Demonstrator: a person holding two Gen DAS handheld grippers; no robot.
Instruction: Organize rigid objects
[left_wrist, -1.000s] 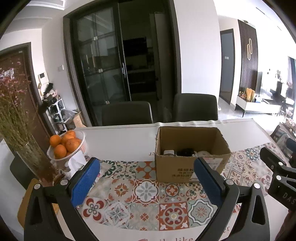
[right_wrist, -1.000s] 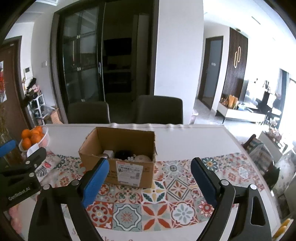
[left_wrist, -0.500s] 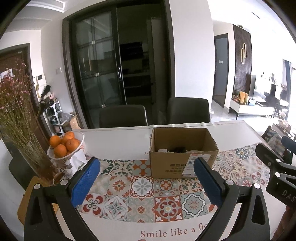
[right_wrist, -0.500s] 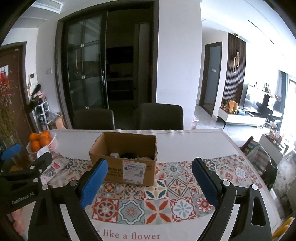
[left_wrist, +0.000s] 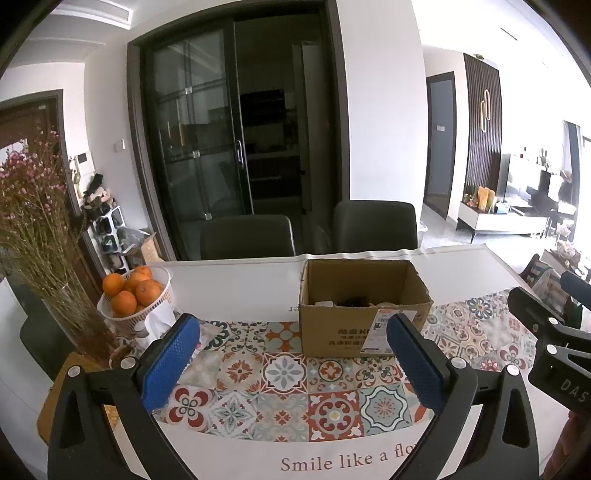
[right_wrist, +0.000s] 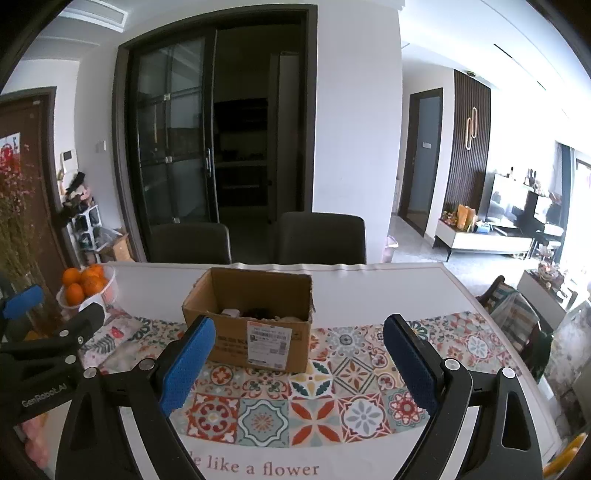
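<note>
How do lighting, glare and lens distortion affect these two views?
Left wrist view: the window side at right is blown out, the doorway is dark, and the box is sharp. Right wrist view: the same glare at right, dark fisheye corners, and a bowed table edge.

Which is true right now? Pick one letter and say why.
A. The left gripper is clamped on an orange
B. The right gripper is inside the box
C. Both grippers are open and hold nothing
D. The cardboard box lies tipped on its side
C: the left gripper and right gripper both show blue pads spread wide with only tablecloth between them, short of the upright cardboard box.
</note>
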